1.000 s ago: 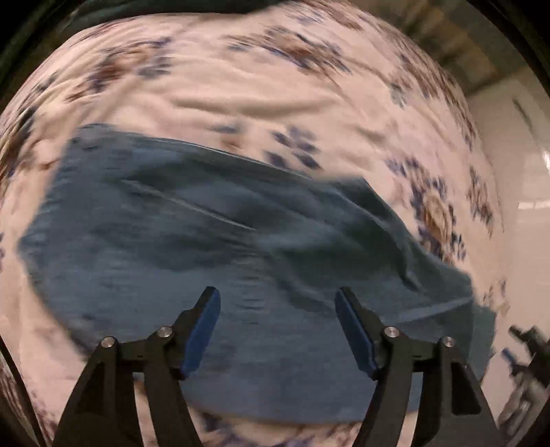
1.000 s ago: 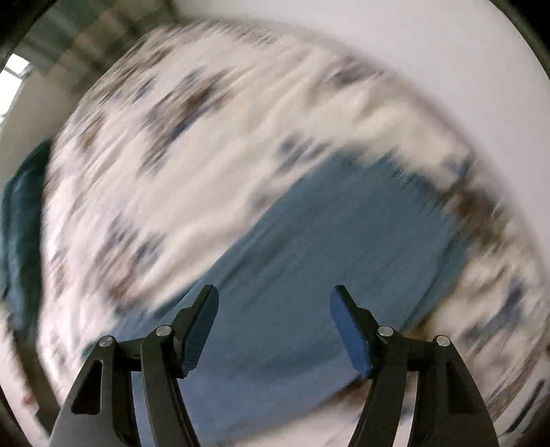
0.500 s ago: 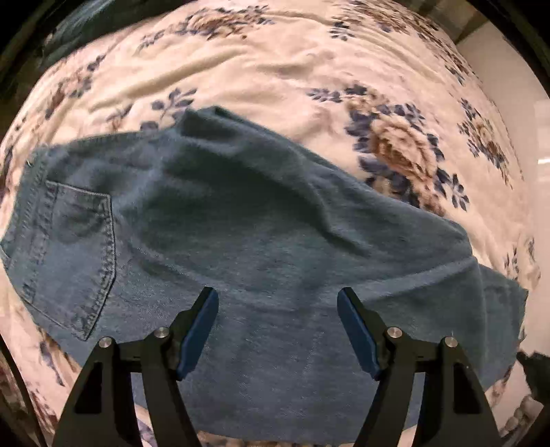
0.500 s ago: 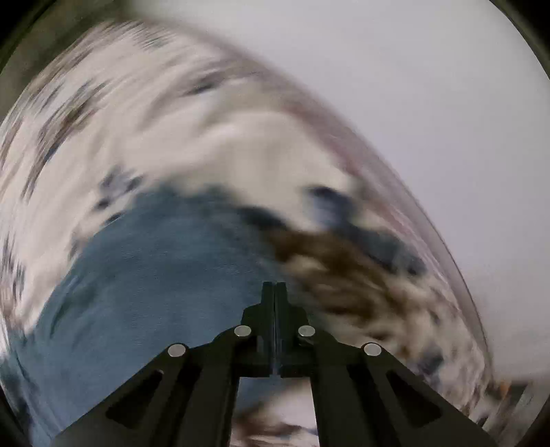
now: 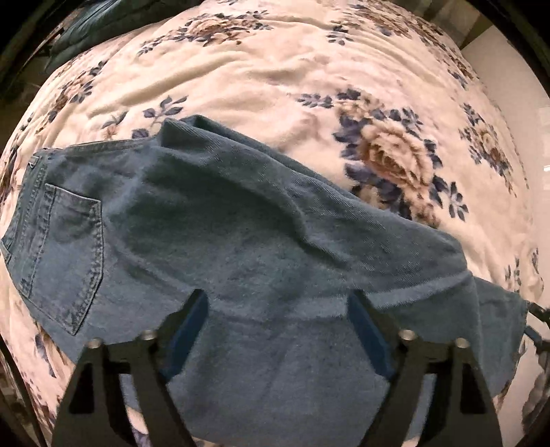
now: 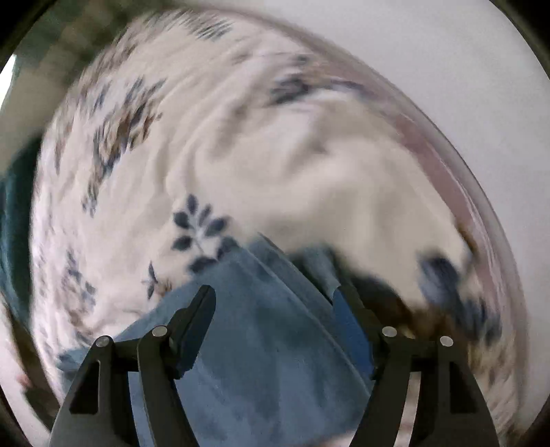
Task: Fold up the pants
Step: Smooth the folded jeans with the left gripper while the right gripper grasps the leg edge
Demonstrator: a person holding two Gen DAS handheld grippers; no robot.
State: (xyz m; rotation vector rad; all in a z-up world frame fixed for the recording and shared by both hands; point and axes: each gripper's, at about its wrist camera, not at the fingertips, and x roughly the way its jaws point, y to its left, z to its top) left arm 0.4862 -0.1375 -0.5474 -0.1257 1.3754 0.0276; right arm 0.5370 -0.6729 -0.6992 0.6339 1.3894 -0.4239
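Observation:
Blue denim pants (image 5: 240,233) lie folded lengthwise across a floral bedspread (image 5: 275,68), waistband and back pocket (image 5: 65,247) at the left, leg ends at the right. My left gripper (image 5: 278,319) is open and empty, hovering over the middle of the legs. In the blurred right wrist view, my right gripper (image 6: 275,309) is open, its fingers on either side of the layered leg ends (image 6: 268,330) near the bed's edge.
The bedspread (image 6: 240,137) covers the bed. A dark green cloth (image 5: 86,24) lies at its far left. White floor (image 6: 429,51) lies beyond the bed edge. The other gripper's tip (image 5: 536,323) shows at the right edge of the left wrist view.
My right gripper was open, shut half a second ago, and is open again, now over the leg ends. The left gripper has drawn slightly closer to the pants.

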